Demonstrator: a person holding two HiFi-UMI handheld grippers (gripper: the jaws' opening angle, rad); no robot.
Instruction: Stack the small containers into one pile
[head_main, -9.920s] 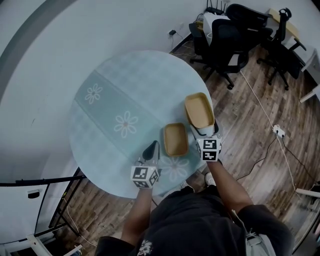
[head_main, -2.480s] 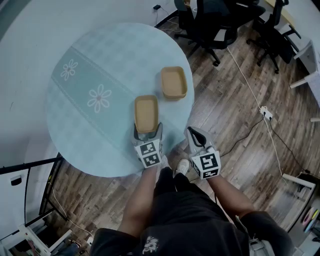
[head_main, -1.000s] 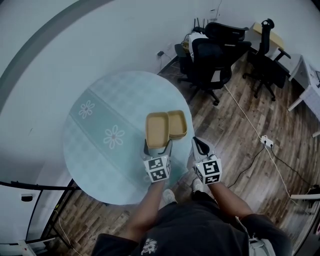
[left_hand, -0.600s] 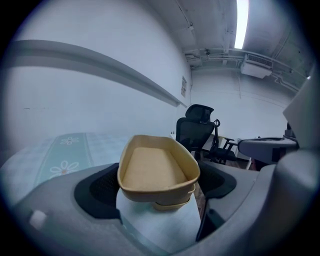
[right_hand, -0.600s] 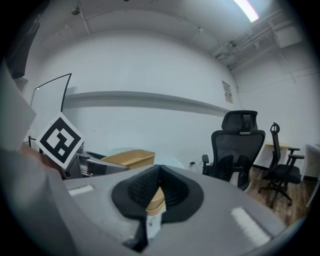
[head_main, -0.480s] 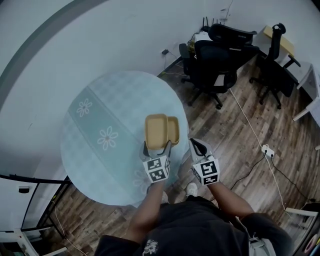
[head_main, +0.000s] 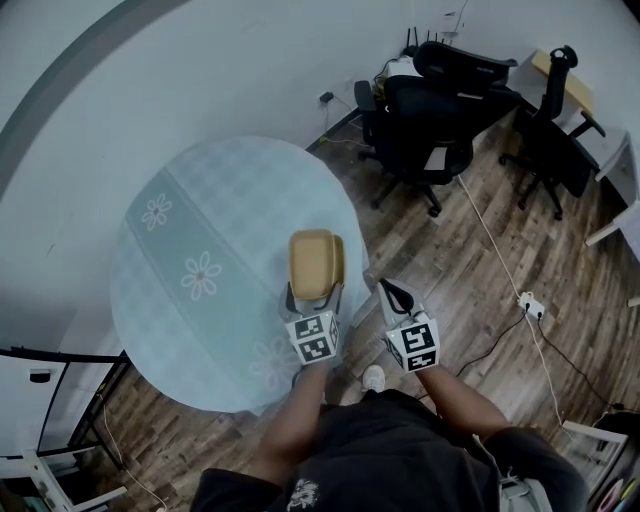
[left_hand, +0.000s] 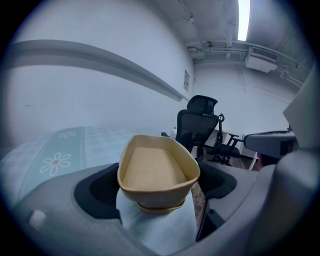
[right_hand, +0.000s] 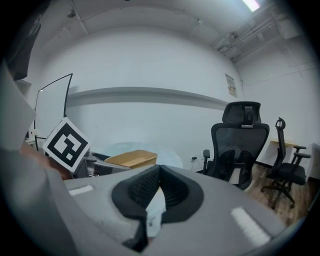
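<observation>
A tan oval container (head_main: 314, 263) (left_hand: 156, 167) sits between the wide-set jaws of my left gripper (head_main: 315, 291) (left_hand: 157, 182), whose pads press on its sides. It hangs right over a second tan container, of which only the rim (left_hand: 159, 206) shows beneath it. Both are near the right edge of the round pale-blue table (head_main: 190, 205). My right gripper (head_main: 389, 289) (right_hand: 159, 172) is shut and empty, just off the table's edge above the floor. In the right gripper view the held container (right_hand: 131, 158) shows beside the left gripper's marker cube (right_hand: 66, 141).
A flower-patterned runner (head_main: 185, 255) crosses the table. Black office chairs (head_main: 432, 105) stand on the wooden floor beyond the table, and a cable (head_main: 520, 290) trails across the floor at the right. A white wall curves behind the table.
The left gripper has carried its container rightward over the second container, which showed beside it before and is now almost fully covered. The right gripper has shifted slightly alongside, still shut.
</observation>
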